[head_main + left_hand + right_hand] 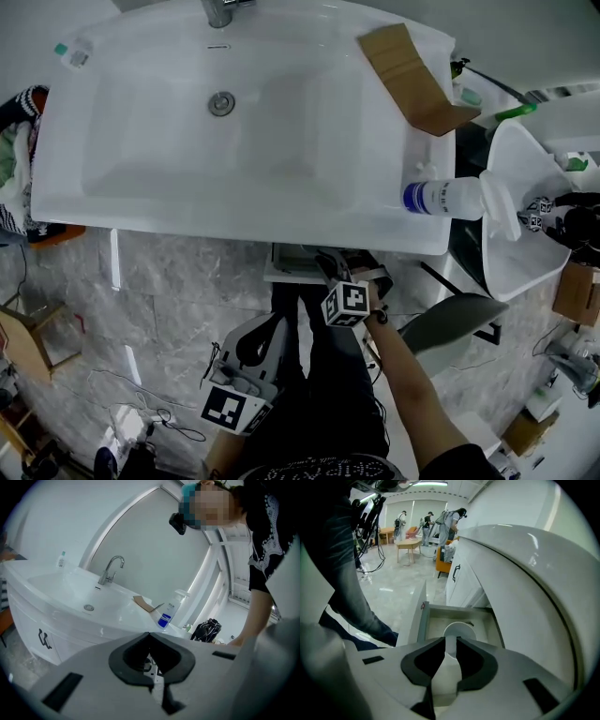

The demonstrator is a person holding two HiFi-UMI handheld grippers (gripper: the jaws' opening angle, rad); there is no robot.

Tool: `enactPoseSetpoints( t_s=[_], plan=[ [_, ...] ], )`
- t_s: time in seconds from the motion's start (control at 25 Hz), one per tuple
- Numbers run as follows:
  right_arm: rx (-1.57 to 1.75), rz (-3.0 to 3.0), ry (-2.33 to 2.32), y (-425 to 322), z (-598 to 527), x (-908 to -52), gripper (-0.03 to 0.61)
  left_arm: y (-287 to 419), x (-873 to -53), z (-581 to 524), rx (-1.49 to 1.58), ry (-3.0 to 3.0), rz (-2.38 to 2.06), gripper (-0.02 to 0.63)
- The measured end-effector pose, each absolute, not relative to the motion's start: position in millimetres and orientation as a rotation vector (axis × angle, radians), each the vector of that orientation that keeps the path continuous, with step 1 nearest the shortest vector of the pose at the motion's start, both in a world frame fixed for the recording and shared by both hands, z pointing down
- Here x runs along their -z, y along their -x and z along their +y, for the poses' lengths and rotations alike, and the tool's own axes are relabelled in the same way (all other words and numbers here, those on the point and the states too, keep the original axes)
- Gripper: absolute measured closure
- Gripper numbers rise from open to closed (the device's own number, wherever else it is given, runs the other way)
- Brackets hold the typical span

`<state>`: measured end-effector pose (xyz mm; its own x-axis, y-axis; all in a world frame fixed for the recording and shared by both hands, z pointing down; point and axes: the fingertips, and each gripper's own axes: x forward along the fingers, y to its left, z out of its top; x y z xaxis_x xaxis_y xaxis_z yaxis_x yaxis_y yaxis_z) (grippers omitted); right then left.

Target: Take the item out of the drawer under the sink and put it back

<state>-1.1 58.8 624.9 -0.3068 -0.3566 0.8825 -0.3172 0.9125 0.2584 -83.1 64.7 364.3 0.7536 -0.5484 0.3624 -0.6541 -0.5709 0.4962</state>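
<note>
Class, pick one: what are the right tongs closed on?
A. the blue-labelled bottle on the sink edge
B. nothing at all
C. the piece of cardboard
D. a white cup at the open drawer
D: in the right gripper view, the right tongs pinch the wall of a white cup at the open drawer.

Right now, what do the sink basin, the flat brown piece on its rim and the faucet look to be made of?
Sink basin: likely glazed ceramic, since it is white and glossy with soft reflections.
Flat brown piece: probably cardboard, as it is matte tan and one end is bent.
Faucet: metal, seemingly chrome-plated, judging by its bright mirror-like shine.
</note>
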Motion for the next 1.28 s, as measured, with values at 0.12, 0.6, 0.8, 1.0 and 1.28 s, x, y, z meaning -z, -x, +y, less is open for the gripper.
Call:
enactPoseSetpoints(
  t_s=[0.12, 0.6, 0.8, 1.0, 1.28],
  plan=[
    [0.064, -1.895, -0.427, 3, 59, -633, 0.514, 84, -369, 62, -0.23, -2.316, -0.901, 0.614],
    [0.077, -1.866, -0.286, 7, 62, -636, 0.512, 87, -378, 47, -0.229, -2.27, -0.941, 0.614],
    [0.082, -1.843, -0.251, 7, 65, -649, 0.512, 88, -377, 43, -0.221, -2.272, -0.936, 0.614],
    [0.089, -1.82, -0.25, 9, 57, -661, 0.512, 92, -382, 41, -0.233, -2.253, -0.942, 0.614],
    [0.077, -1.793, -0.227, 12, 52, -675, 0.549, 99, -387, 37, -0.241, -2.234, -0.954, 0.614]
  ],
)
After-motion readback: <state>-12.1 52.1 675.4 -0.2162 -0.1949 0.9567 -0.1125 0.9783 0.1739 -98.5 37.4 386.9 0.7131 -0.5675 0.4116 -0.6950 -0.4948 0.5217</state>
